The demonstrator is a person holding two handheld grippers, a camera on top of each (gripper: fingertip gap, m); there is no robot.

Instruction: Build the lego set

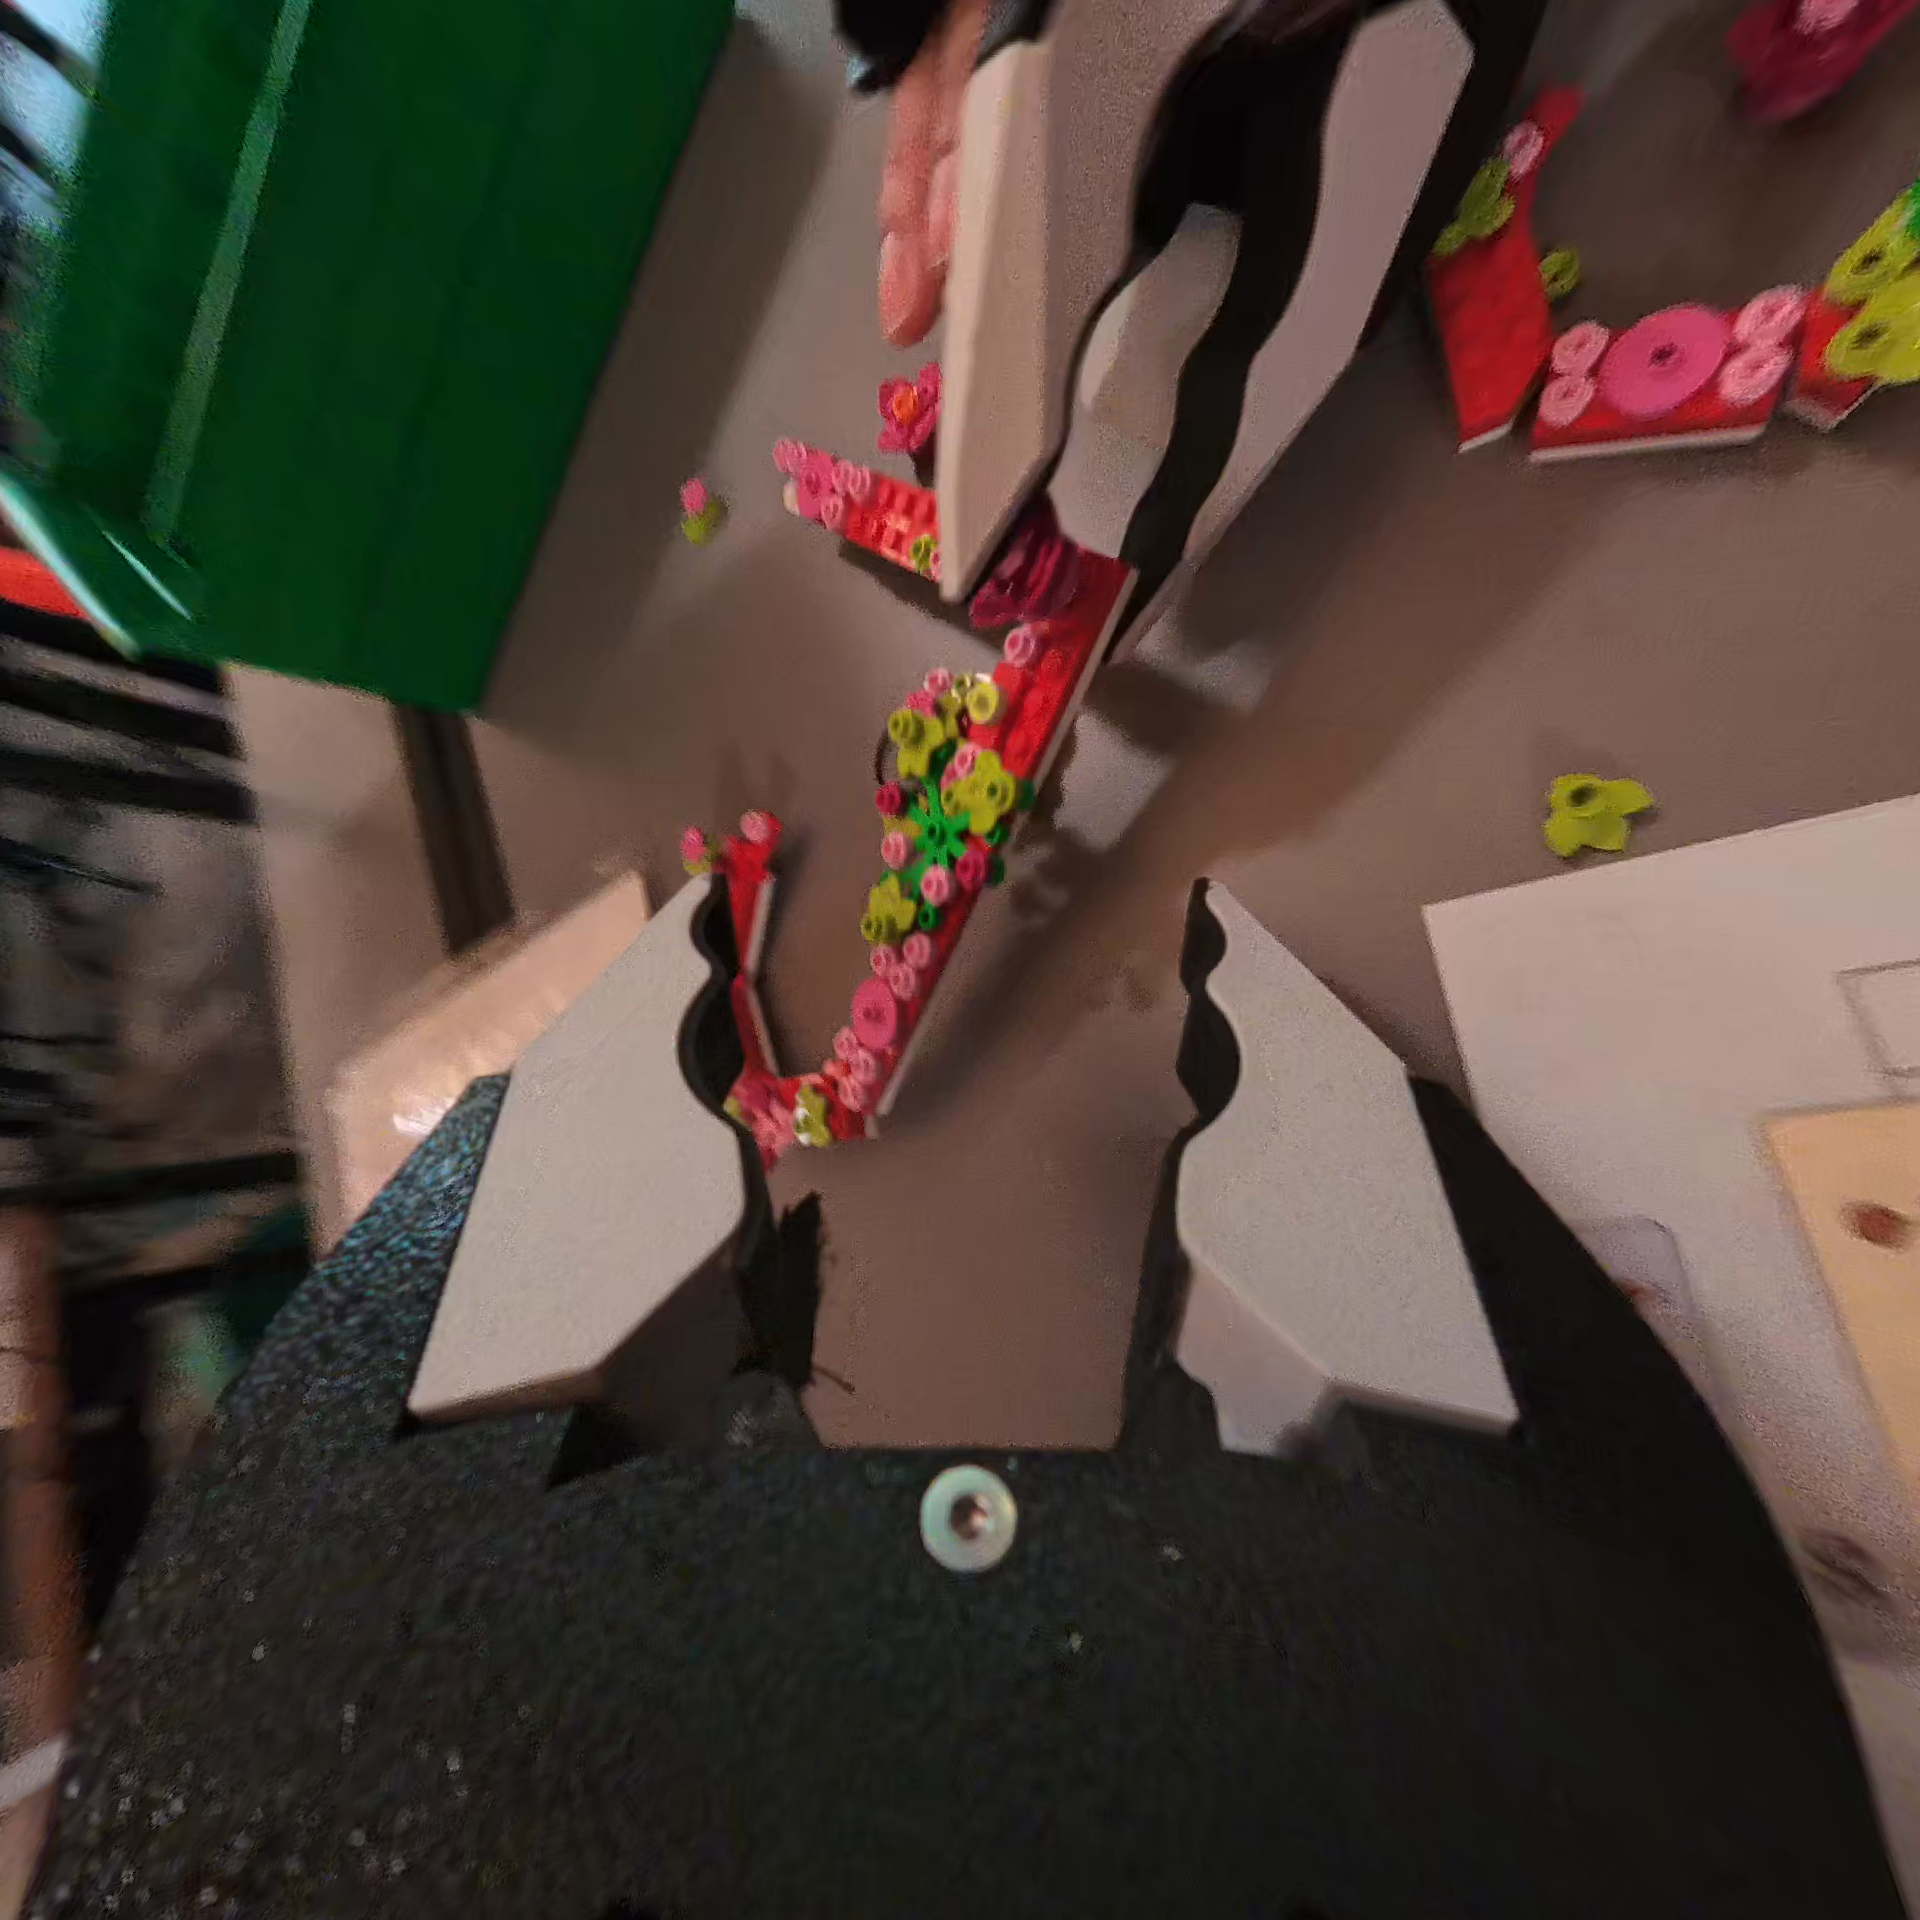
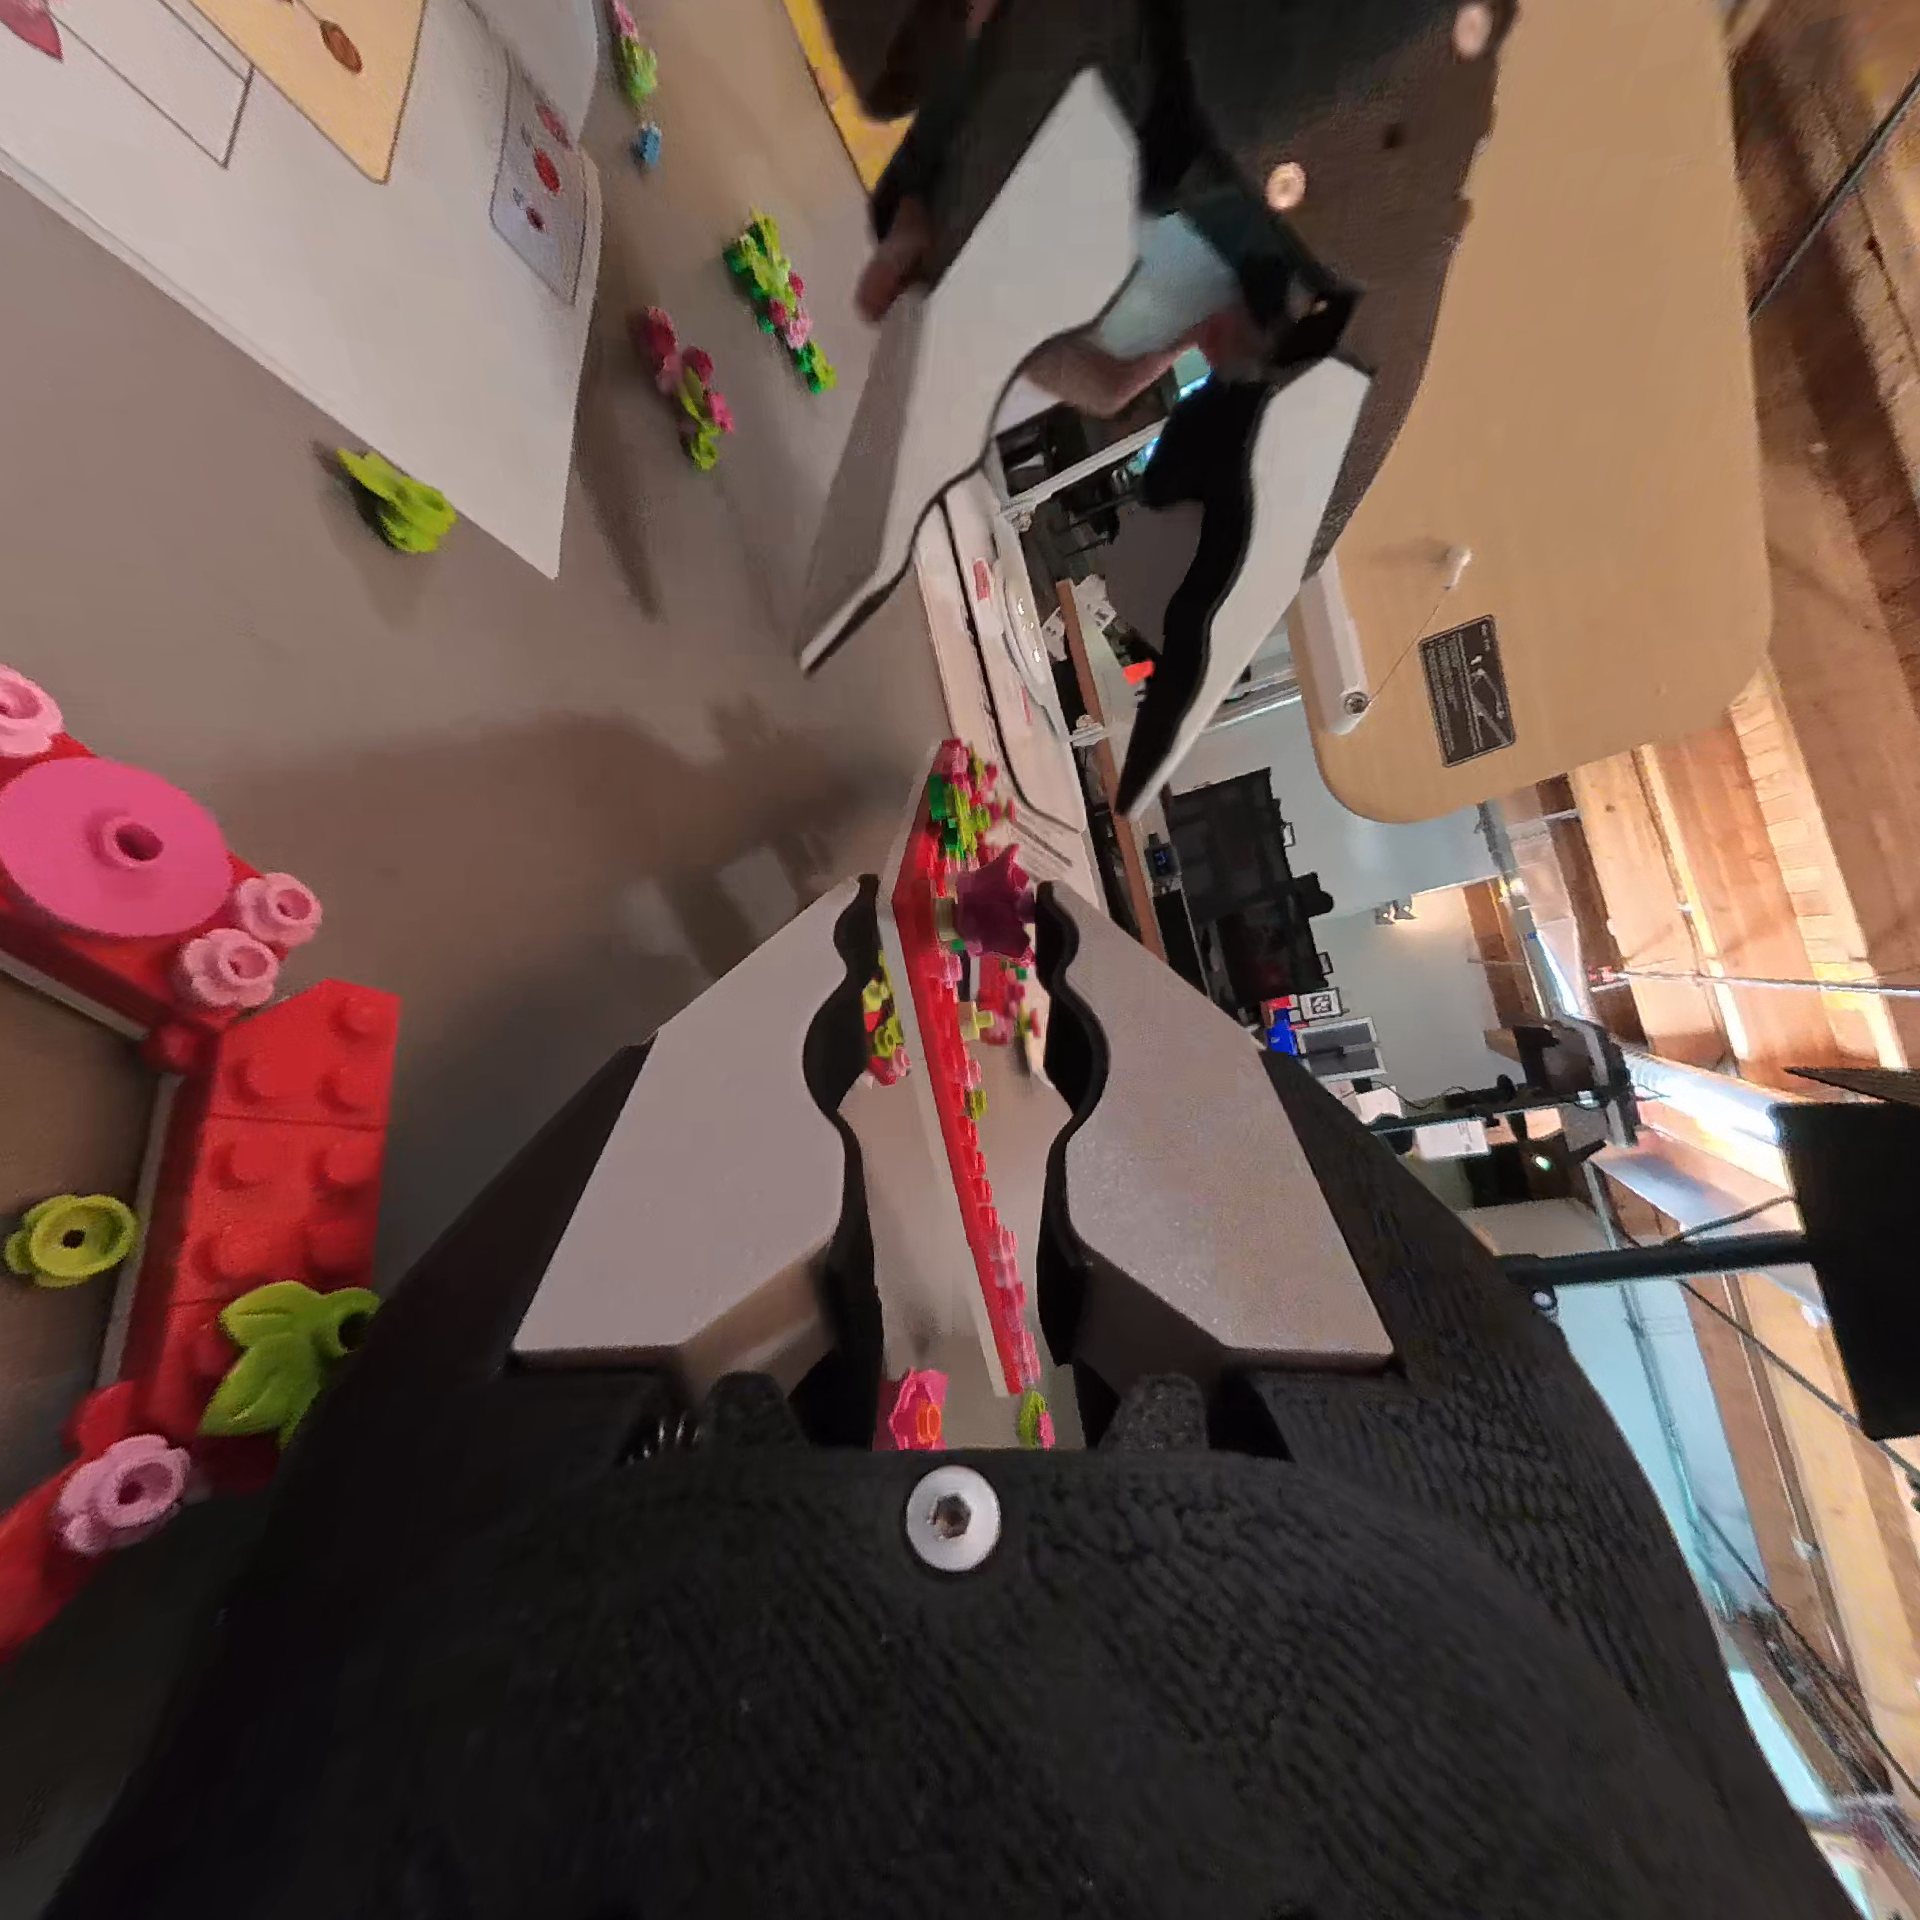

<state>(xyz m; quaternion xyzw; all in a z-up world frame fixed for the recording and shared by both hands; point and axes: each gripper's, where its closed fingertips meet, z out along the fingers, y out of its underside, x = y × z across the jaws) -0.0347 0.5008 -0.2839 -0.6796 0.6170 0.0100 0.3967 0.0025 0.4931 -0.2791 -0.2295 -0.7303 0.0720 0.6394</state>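
Observation:
A long red Lego strip (image 1: 961,883) studded with pink, lime and green flowers hangs above the grey table. It ends in a short bent red arm (image 1: 750,935). My right gripper (image 2: 956,914) is shut on the strip (image 2: 940,1091) across its upper end, beside a magenta flower (image 2: 992,909). It also shows at the top of the left wrist view (image 1: 1049,582). My left gripper (image 1: 961,904) is open wide around the strip's lower end, and its left finger (image 1: 623,1091) lies against the bent arm. It also shows open in the right wrist view (image 2: 977,727).
A red Lego frame section (image 2: 281,1143) with a pink disc (image 2: 114,842) lies nearby, also in the left wrist view (image 1: 1662,364). Loose lime flower (image 1: 1595,810), flower clusters (image 2: 686,384), white instruction sheet (image 1: 1662,987), green box (image 1: 364,312). The table edge runs close behind the strip.

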